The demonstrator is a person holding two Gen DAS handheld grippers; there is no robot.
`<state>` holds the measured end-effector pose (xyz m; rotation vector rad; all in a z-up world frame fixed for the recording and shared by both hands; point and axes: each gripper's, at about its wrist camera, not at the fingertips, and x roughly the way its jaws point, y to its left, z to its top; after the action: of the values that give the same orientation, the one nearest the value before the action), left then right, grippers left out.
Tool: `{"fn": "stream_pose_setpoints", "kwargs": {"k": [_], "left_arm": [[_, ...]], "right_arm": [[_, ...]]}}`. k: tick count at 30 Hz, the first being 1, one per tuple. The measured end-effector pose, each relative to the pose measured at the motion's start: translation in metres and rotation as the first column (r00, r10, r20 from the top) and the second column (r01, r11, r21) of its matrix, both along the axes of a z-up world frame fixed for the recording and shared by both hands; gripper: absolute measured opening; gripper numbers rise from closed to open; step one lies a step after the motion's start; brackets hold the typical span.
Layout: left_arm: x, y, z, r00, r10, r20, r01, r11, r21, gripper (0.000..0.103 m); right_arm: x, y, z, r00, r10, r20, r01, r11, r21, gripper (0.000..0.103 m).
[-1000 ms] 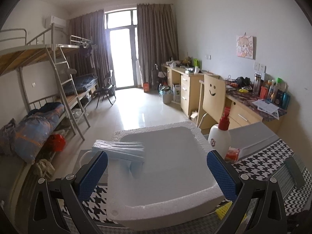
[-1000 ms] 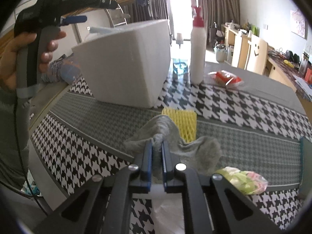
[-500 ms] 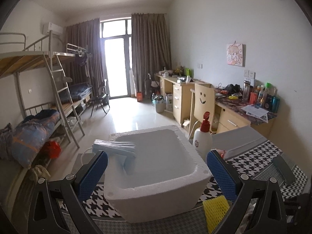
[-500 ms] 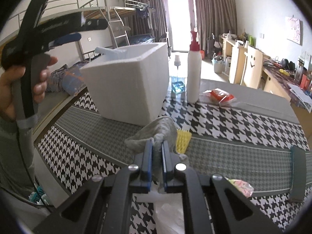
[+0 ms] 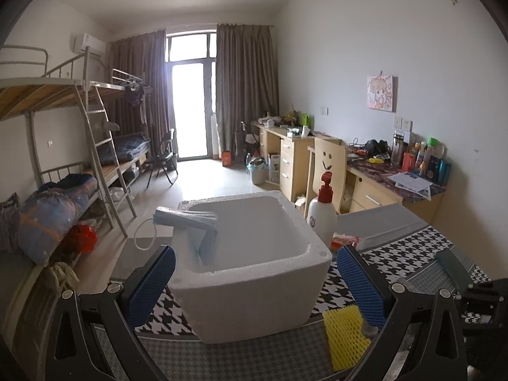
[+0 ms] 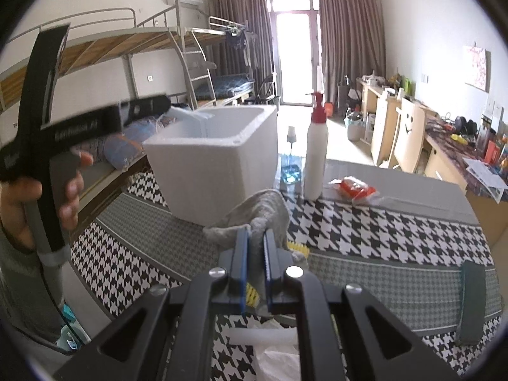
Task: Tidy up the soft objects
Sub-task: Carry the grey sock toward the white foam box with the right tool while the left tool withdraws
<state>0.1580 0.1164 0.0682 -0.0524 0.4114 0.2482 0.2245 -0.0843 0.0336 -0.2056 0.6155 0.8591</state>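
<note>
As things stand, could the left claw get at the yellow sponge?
Probably yes: the left claw is open and empty, and the sponge lies uncovered on the cloth beside the foam box.

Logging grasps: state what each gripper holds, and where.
Right gripper: shut on the grey cloth, pinching a raised fold. Left gripper: open, holding nothing.

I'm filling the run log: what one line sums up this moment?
right tool: shut on grey cloth, lifted | left tool: open, empty | foam box: holds face mask
</note>
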Motion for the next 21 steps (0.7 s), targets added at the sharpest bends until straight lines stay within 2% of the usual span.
{"fn": "stream_pose_setpoints", "kwargs": {"k": [21], "left_arm": [[-0.023, -0.015, -0.019, 1.0, 0.002, 0.022, -0.001, 0.999, -0.033, 0.102]], "right_arm": [[0.001, 0.007, 0.033, 0.996, 0.028, 0.082, -0.032, 0.998, 0.055, 0.012]]}}
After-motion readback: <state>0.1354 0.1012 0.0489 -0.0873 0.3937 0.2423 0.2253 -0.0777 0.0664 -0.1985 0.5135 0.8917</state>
